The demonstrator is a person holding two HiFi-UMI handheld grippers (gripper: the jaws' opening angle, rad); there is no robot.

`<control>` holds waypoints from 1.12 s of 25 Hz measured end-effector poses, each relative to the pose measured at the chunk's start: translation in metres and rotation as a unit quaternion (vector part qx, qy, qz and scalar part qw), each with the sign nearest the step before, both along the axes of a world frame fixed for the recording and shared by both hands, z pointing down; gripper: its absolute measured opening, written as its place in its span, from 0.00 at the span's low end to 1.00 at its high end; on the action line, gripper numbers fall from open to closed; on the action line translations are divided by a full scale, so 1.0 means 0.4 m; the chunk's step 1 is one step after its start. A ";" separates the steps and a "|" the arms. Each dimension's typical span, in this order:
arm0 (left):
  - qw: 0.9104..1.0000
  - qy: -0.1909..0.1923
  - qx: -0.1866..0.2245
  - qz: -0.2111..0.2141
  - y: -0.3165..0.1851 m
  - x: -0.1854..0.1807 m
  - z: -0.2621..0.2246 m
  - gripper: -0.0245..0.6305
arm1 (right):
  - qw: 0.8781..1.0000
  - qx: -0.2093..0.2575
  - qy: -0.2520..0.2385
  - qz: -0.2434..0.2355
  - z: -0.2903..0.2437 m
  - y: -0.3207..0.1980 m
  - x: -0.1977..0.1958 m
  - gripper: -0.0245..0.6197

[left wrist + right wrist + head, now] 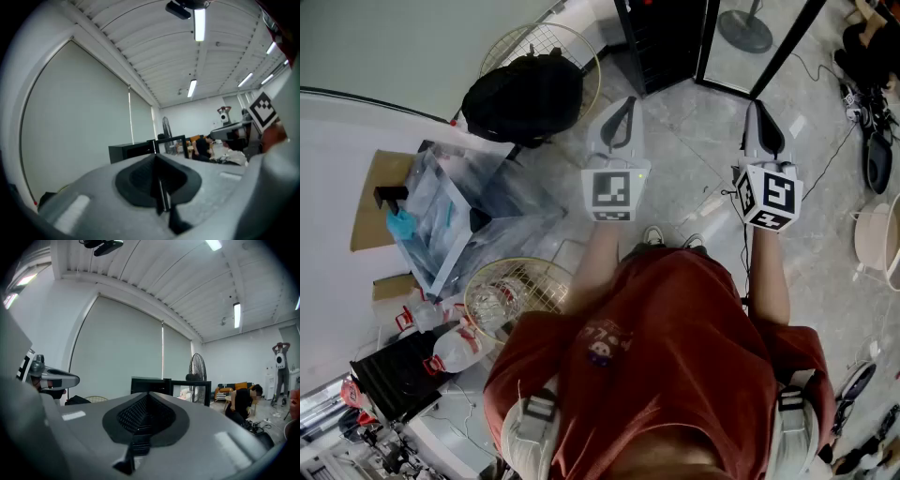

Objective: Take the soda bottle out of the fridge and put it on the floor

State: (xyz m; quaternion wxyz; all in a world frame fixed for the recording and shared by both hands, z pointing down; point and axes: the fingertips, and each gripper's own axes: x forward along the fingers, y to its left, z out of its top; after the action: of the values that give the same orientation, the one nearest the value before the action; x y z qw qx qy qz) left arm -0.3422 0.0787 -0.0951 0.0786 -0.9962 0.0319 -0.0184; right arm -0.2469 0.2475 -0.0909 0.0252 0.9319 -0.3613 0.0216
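Evidently the right gripper [149, 398] (empty) is closed.

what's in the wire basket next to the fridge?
A black backpack sits in the basket and fills most of it. Only some wire mesh shows behind it. Anything under the backpack is covered, so I can't tell.

Far ahead in the head view, upright against the wall: black box-shaped fridge [661, 42], low and squat, set on pale grey polished stone-tile floor [694, 159]. Black-framed glass door [782, 52] swung wide open, angled out to the right of the cabinet, floor showing through the pane. Interior too dark to read. Small and distant in the left gripper view [131, 151] and in the right gripper view [147, 384], open door frame just beside it.
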 end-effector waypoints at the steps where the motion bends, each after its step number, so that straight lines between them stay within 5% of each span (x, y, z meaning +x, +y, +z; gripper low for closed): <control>1: 1.000 0.000 0.000 -0.002 -0.010 -0.001 0.000 0.04 | 1.000 -0.001 -0.002 0.002 0.003 -0.008 0.002 0.05; 28: 0.999 -0.022 -0.032 0.005 -0.206 -0.059 0.104 0.04 | 0.998 -0.035 -0.039 0.027 0.121 -0.195 -0.071 0.04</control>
State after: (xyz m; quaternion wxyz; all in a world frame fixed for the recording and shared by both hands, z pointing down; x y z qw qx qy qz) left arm -0.3657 -0.0039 -0.0536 0.0475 -0.9977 0.0241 -0.0414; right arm -0.2753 0.1696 -0.0425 0.0427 0.9384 -0.3354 0.0715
